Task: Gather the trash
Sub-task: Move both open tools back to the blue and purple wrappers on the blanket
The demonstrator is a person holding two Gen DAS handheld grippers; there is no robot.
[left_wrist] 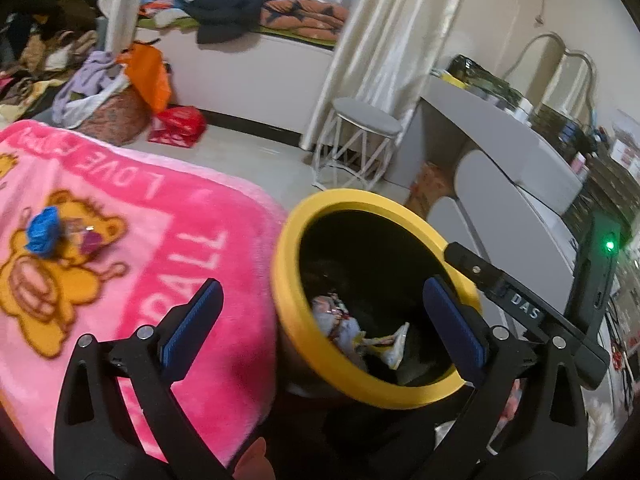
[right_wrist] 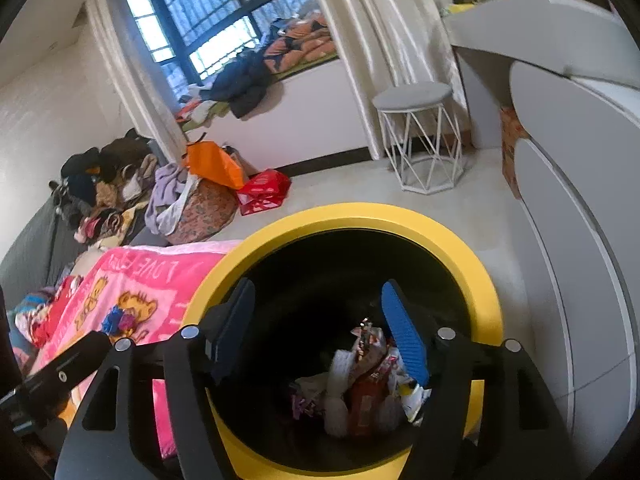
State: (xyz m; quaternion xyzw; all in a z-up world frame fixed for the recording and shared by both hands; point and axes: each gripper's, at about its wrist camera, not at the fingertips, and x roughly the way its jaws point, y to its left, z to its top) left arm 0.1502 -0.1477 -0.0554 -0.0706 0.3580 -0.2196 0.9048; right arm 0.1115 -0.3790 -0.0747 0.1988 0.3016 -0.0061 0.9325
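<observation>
So both grippers are parked right at the bin (right_wrist: 344,220), the black one with the fat yellow rim that sits on the floor up against the edge of the bed. The left gripper (left_wrist: 320,328) has its fingers spread about as wide as they go, with nothing between them. One blue pad hangs over the pink blanket (left_wrist: 120,240), the other over the bin's mouth near the far side of the rim. The right gripper (right_wrist: 320,332) is over the bin opening too, fingers apart but not as wide as the left, and empty as well; neither pad presses on anything.

Down in the bin there's a heap of crumpled wrappers (right_wrist: 360,384), white, red and a bit of purple, lying at the bottom. From the left wrist view you can only see a couple of them because the rim cuts off the rest.

Still out on the bed: a scrunched blue wrapper (left_wrist: 42,232) with a small shiny purple scrap (left_wrist: 90,240) just beside it, both sitting on the bear print of the blanket, well apart from the bin.

Background stuff is a grey-topped stool (right_wrist: 416,136) with white wire legs by the curtain, and a pile of clothes and bags on the floor near the window.
</observation>
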